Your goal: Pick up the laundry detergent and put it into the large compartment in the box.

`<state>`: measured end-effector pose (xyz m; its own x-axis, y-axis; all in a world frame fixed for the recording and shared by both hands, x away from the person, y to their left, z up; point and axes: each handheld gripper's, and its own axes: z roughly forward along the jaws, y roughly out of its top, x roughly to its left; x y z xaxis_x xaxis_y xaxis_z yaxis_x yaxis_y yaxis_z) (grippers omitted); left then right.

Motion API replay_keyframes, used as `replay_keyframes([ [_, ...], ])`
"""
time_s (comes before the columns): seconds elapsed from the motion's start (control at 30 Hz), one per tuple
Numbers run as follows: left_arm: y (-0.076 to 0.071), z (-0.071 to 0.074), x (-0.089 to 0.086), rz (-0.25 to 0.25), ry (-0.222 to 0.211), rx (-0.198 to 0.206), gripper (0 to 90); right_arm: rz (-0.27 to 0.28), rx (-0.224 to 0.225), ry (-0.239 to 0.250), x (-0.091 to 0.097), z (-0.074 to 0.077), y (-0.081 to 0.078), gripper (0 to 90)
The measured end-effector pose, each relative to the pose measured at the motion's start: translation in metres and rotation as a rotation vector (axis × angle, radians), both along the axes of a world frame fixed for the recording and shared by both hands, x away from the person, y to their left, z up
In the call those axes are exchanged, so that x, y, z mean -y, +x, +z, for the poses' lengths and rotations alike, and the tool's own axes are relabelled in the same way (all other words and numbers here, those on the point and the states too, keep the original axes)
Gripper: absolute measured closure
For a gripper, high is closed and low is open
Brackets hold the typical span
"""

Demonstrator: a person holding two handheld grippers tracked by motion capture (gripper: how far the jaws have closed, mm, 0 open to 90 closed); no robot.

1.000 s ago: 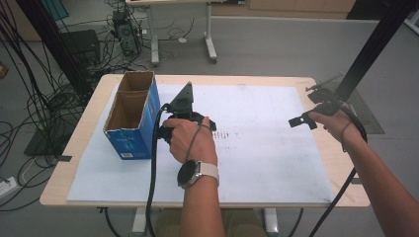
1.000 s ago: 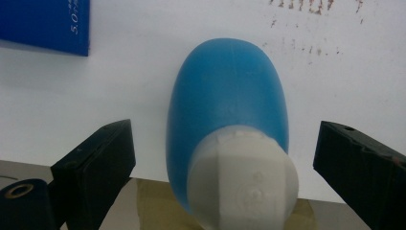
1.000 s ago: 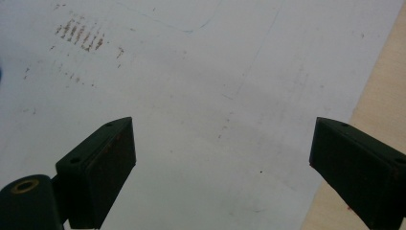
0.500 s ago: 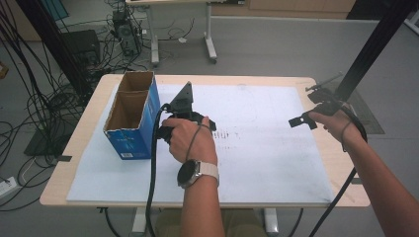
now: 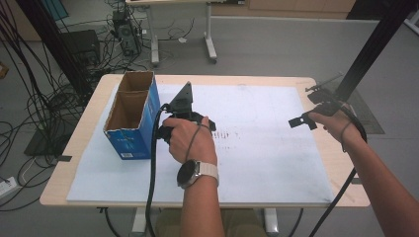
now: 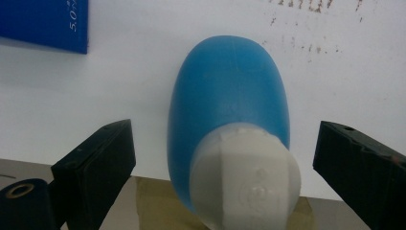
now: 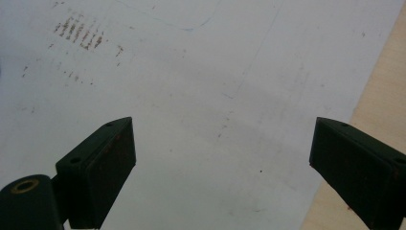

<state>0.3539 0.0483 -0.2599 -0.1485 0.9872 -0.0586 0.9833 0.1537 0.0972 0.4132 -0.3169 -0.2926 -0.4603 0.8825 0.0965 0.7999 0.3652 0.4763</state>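
Reaching for the blue bottle (image 6: 229,112), lying on the white mat (image 5: 267,148) beside the box (image 5: 131,116), maybe untouched. Left gripper (image 6: 225,167) jaws wide around it; right gripper (image 7: 222,163) spread, empty. Next: squeeze shut, lift.

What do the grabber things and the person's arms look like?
Both grippers are black. The left gripper carries a grey three-cornered plate and a black cable. The right gripper trails a cable too. The left wrist wears a watch with a pale strap.
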Motion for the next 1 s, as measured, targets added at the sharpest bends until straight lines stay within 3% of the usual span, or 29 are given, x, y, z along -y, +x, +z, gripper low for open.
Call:
replay_keyframes([
  [1.0, 0.0008, 0.0008, -0.0005, 0.001, -0.013, -0.001, 7.8, 0.003, -0.003, 0.001, -0.0001, -0.0032, 0.0003, 8.5],
])
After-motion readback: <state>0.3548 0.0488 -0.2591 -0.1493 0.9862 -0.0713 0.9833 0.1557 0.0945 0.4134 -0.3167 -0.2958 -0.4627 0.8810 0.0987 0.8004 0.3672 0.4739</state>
